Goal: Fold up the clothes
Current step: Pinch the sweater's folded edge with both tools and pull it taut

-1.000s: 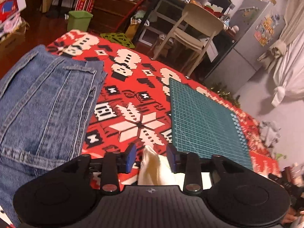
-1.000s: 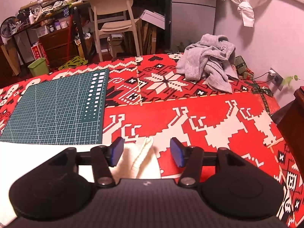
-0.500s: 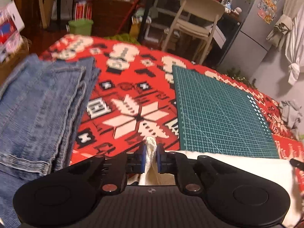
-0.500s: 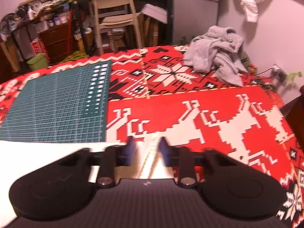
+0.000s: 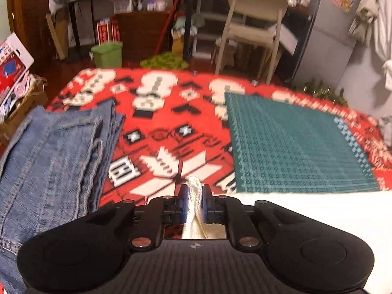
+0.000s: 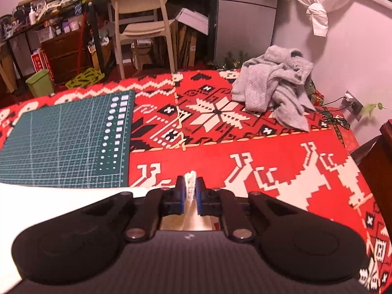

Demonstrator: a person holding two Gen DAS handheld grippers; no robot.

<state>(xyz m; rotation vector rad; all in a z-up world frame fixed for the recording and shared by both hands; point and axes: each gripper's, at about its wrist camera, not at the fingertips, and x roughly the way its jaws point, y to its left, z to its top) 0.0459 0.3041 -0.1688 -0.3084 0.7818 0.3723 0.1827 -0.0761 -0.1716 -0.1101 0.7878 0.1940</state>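
A white garment (image 5: 318, 210) stretches across the near edge of the red patterned tablecloth (image 5: 171, 127). My left gripper (image 5: 194, 191) is shut on one bunched corner of it. In the right wrist view the same white garment (image 6: 49, 198) runs off to the left, and my right gripper (image 6: 189, 186) is shut on its other corner. Folded blue jeans (image 5: 54, 161) lie to the left of the left gripper. A crumpled grey sweater (image 6: 274, 88) sits at the far right of the table.
A green cutting mat (image 5: 294, 147) lies on the cloth just beyond the white garment. Behind the table stand a pale chair (image 6: 144, 24), a green bin (image 5: 107, 54), cluttered shelves and a grey cabinet. A wall socket (image 6: 352, 100) is at right.
Both grippers went from open around the white garment's corners to shut on them. Both have lifted and tilted up, so more of the room shows.
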